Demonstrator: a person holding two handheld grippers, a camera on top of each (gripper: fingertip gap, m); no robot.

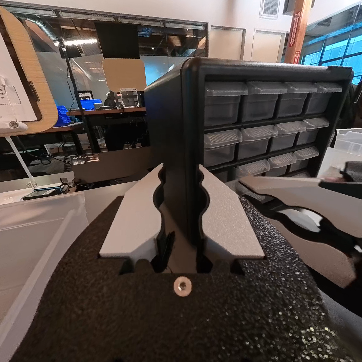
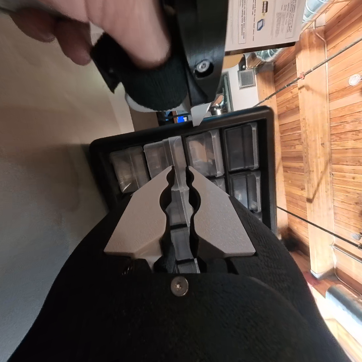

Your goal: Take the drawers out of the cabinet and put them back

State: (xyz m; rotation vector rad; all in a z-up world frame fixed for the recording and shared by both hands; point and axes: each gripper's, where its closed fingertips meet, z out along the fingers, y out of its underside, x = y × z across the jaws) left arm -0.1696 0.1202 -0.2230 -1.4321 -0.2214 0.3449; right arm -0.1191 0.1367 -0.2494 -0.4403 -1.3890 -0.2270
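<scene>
the blurred hand point(image 2: 109, 29) is cut off by the picture's top edge.

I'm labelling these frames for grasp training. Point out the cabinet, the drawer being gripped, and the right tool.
cabinet point(image 1: 168, 127): left wrist view, its black side wall.
drawer point(image 2: 179, 176): right wrist view, its clear front lip.
right tool point(image 2: 180, 168): right wrist view, midway between fingertips.

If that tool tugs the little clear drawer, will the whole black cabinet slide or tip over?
Possibly. The cabinet looks like light plastic, taller than deep, on a smooth tabletop, so it might slide or tip. The left tool straddles its front corner edge, probably bracing it. The drawer between the right tool fingers looks thin, stiff, probably light.
</scene>
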